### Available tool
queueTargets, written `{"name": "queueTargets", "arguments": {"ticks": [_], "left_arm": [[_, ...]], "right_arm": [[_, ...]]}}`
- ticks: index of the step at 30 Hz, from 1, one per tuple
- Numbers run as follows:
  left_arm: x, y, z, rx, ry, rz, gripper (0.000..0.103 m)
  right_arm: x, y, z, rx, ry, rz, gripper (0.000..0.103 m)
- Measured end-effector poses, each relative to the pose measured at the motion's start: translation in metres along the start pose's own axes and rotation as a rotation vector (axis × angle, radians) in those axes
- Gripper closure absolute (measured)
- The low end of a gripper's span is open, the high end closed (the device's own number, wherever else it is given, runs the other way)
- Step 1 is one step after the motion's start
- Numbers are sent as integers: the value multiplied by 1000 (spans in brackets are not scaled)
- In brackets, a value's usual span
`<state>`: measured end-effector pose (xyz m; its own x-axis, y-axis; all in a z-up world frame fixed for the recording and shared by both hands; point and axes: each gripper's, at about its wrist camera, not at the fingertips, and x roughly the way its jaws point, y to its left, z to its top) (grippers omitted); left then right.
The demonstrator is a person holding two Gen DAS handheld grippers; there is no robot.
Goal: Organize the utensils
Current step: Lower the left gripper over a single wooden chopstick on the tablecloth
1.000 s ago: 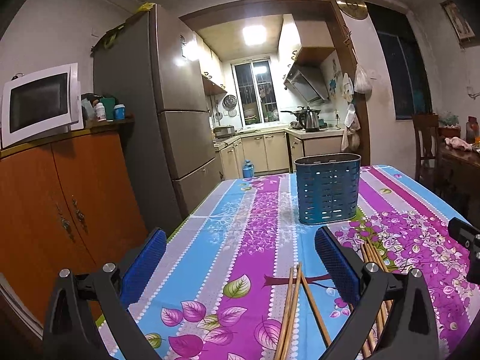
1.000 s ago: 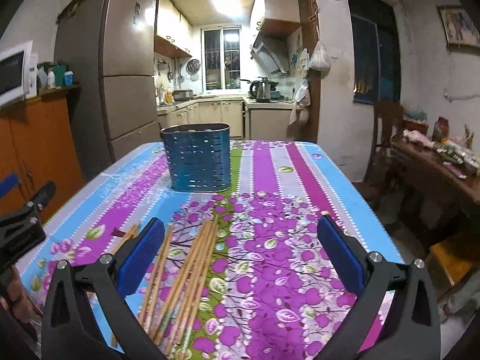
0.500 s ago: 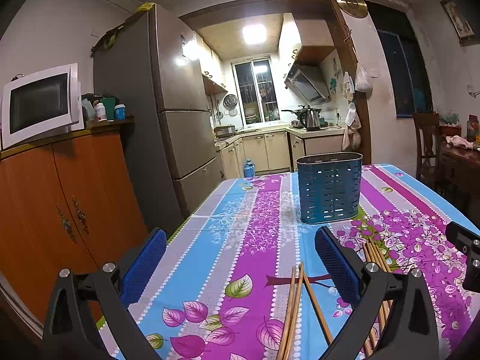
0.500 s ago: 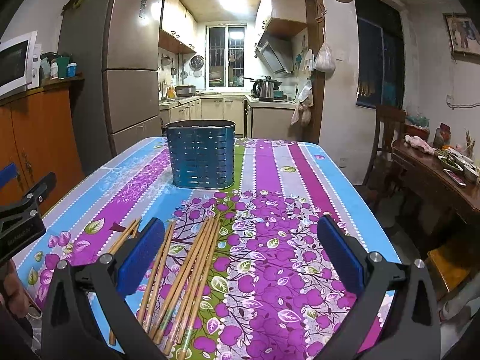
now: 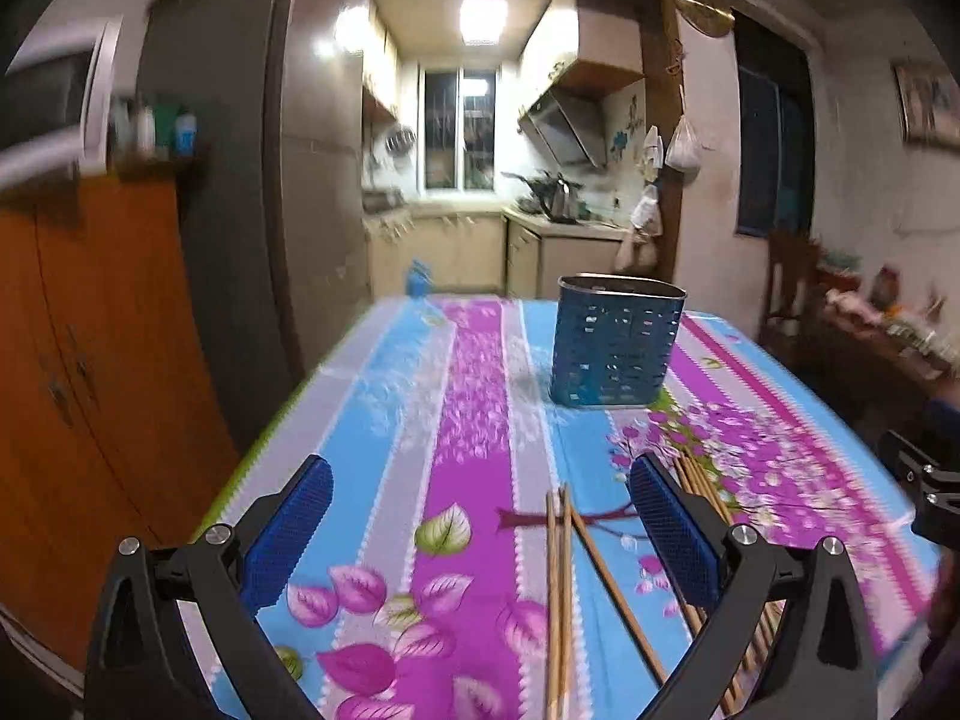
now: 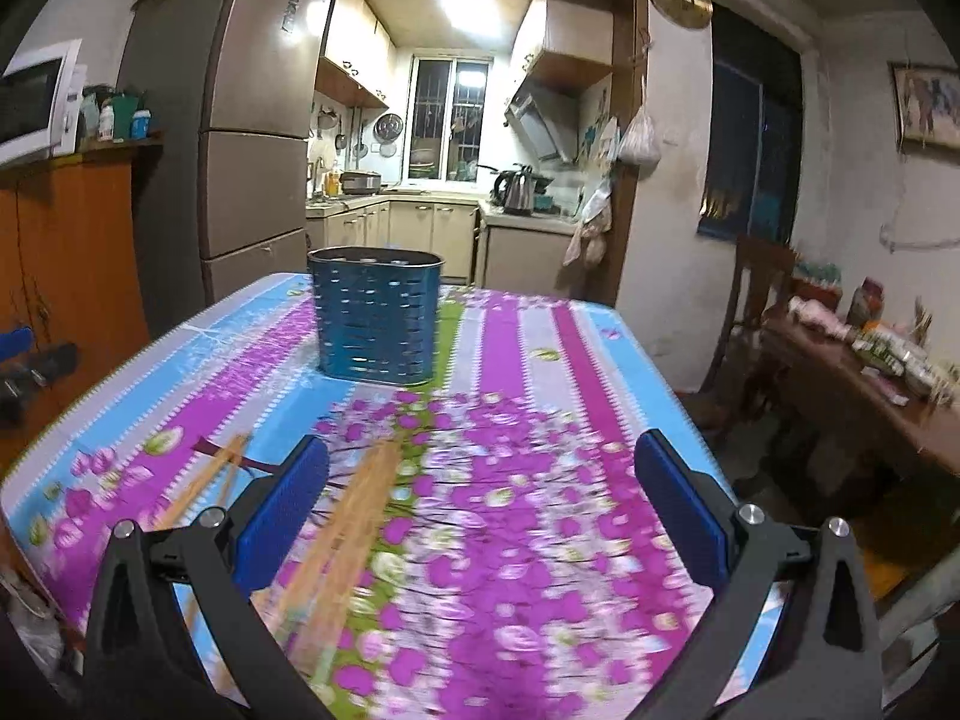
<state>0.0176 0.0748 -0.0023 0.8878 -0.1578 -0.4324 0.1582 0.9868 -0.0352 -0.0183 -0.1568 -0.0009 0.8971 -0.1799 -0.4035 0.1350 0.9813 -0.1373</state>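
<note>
Hovering above the table (image 5: pixel 384 408), both tools were spread wide and held nothing: left gripper (image 5: pixel 480 531), right gripper (image 6: pixel 480 510). Wooden chopsticks (image 5: pixel 561 588) lay loose on the floral cloth, one small group between the left gripper's fingers and a larger bundle (image 6: pixel 342 534) near the right gripper's left finger. Risk, as judged: a closing pinch could catch several thin sticks unevenly, letting some roll or slip out during transfer. Blur in the right view made stick count uncertain. The blue perforated holder (image 6: pixel 377 315) stood upright farther back, well apart; its contents could not be seen.
</note>
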Motion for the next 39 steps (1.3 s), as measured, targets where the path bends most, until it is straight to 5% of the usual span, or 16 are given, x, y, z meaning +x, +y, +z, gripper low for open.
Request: {"name": "queueTargets", "arguments": {"ticks": [6, 12, 18, 24, 28, 35, 39], "left_arm": [[-19, 48, -16, -23, 53, -7, 4], [-42, 22, -66, 121, 119, -108, 6], [-50, -11, -111, 242, 180, -189, 29], [-43, -9, -126, 217, 249, -227, 58], [-36, -8, -131, 221, 283, -266, 90], [-38, -20, -143, 272, 273, -274, 91], [-35, -30, -151, 340, 257, -218, 91]], "right_arm": [[-10, -29, -12, -37, 38, -28, 5], [-23, -37, -38, -67, 84, 10, 5], [-29, -26, -64, -78, 117, 67, 5], [-26, -23, -86, -42, 167, 119, 7], [-28, -22, -90, -28, 170, 137, 10], [-25, -23, -95, -14, 193, 148, 12], [-23, -23, -95, -4, 193, 151, 12]]}}
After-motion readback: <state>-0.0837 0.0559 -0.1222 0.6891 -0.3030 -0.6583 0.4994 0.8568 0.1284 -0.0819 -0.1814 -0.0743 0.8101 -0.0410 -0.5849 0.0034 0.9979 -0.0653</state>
